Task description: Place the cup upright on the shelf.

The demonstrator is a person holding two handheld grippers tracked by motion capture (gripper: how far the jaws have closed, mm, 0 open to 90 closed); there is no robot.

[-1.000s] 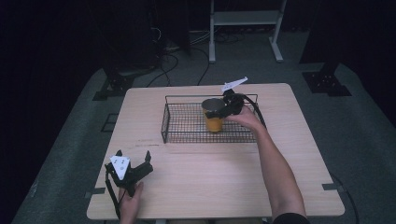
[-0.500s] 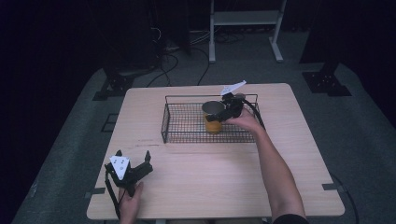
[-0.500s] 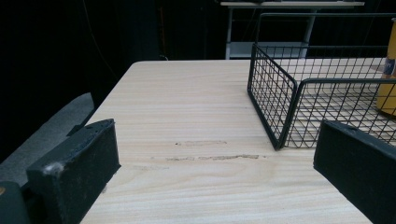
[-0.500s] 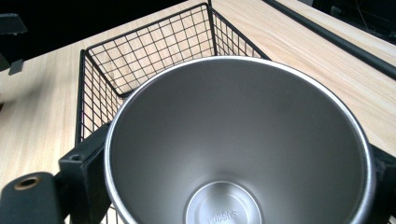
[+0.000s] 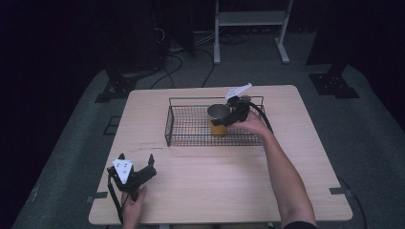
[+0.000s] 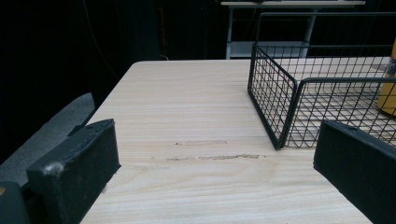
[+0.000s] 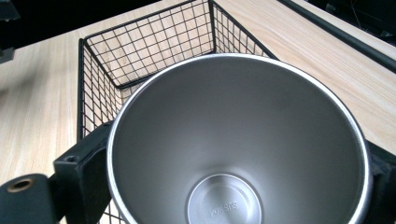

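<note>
One steel cup (image 5: 218,119) with a yellow outside stands upright inside our black wire basket (image 5: 188,128), toward its right half. Our right hand-held gripper (image 5: 224,119) is clenched on the cup, one jaw on each side of its rim, and we look straight down into its bare steel bowl (image 7: 233,144). Our left hand-held gripper (image 5: 136,162) rests released near the tabletop's (image 5: 215,186) front left corner, jaws wide apart, well away from the basket (image 6: 280,107).
</note>
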